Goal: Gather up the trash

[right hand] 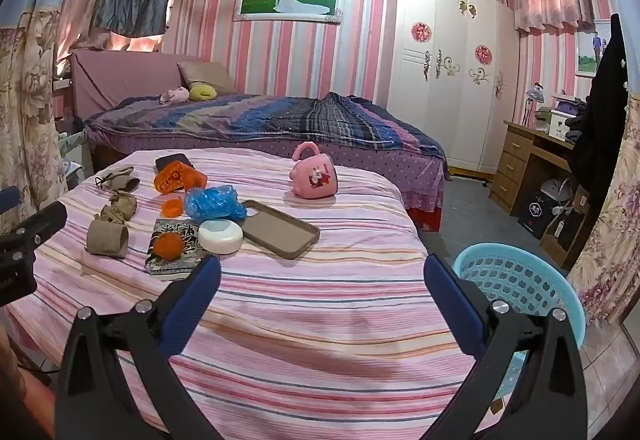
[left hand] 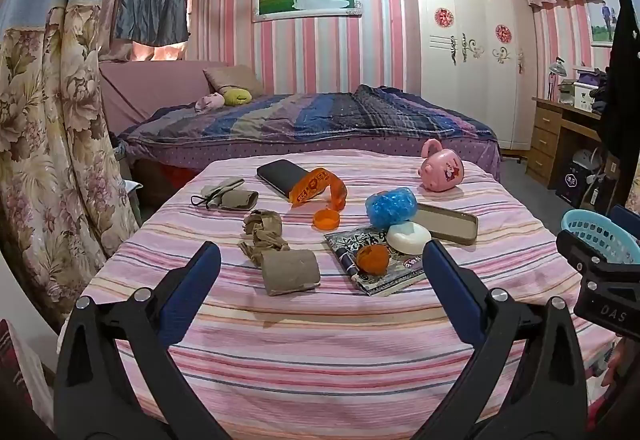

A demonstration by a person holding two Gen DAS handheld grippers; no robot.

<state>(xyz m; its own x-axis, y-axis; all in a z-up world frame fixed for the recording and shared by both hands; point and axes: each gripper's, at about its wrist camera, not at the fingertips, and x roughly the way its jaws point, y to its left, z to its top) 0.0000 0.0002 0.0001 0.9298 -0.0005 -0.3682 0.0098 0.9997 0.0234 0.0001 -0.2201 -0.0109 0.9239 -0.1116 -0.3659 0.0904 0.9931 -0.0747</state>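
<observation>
Altogether two orange caps (left hand: 327,218), one blue basket (right hand: 520,280); both grippers' jaws spread, empty.

A crumpled blue plastic bag (left hand: 391,207), orange wrapper (left hand: 318,187) and cardboard tube (left hand: 291,272) lie scattered on the striped bedspread (left hand: 320,340), beside a blue basket (right hand: 520,280).

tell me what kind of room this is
Most likely a home bedroom: a made bed under a striped purple-blue quilt, a tall white wardrobe and a wooden desk with drawers.
</observation>
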